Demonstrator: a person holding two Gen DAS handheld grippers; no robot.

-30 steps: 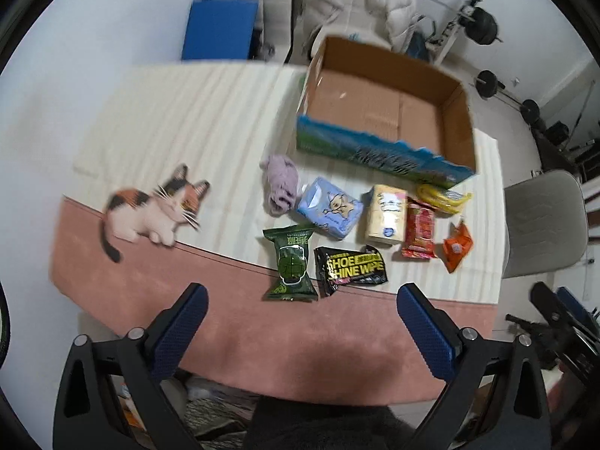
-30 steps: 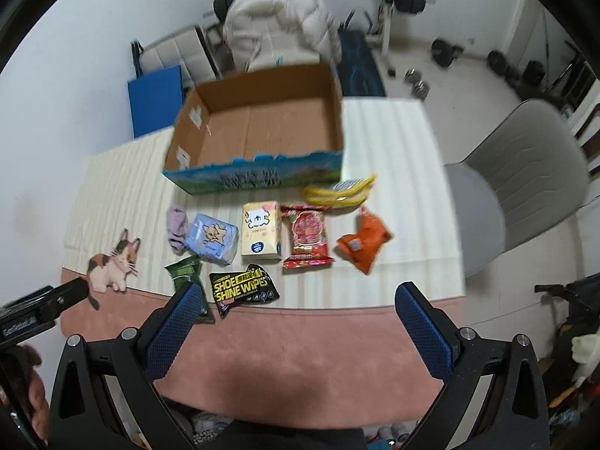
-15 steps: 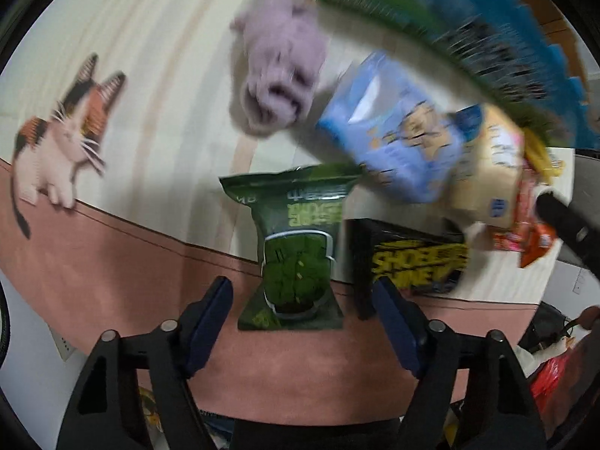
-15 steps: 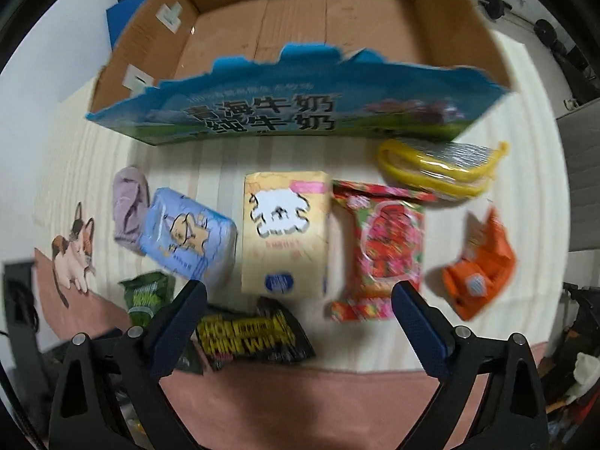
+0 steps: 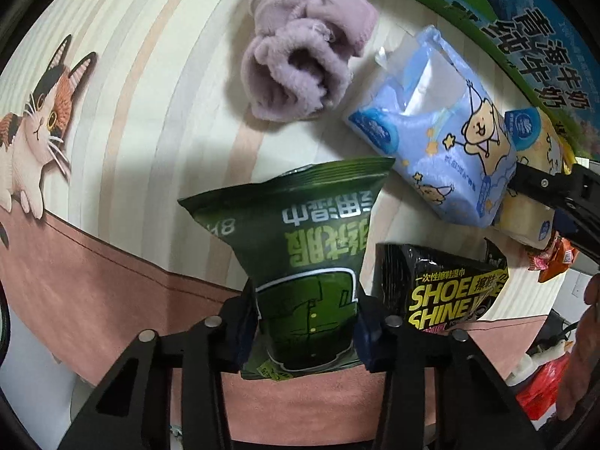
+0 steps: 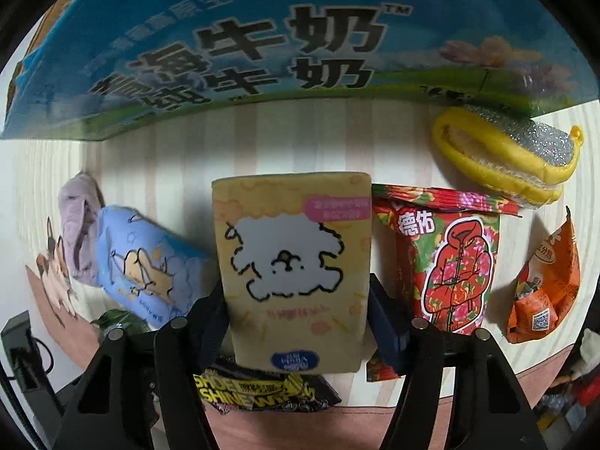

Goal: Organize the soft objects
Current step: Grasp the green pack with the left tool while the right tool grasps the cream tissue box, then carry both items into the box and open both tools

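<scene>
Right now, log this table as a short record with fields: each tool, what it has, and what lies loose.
left tool: jaws just closed, pressing the green packet
right tool: jaws just closed, against the yellow pack
box: behind the row
loose: purple cloth, blue pack, black packet, red packet, orange packet

Green wipes pack (image 5: 305,262); yellow tissue pack (image 6: 292,262), white dog print; lilac cloth (image 5: 303,63); striped tablecloth (image 5: 157,86).

Home table: cat-print tablecloth (image 5: 112,120), milk carton box (image 6: 262,48), household packets.
</scene>
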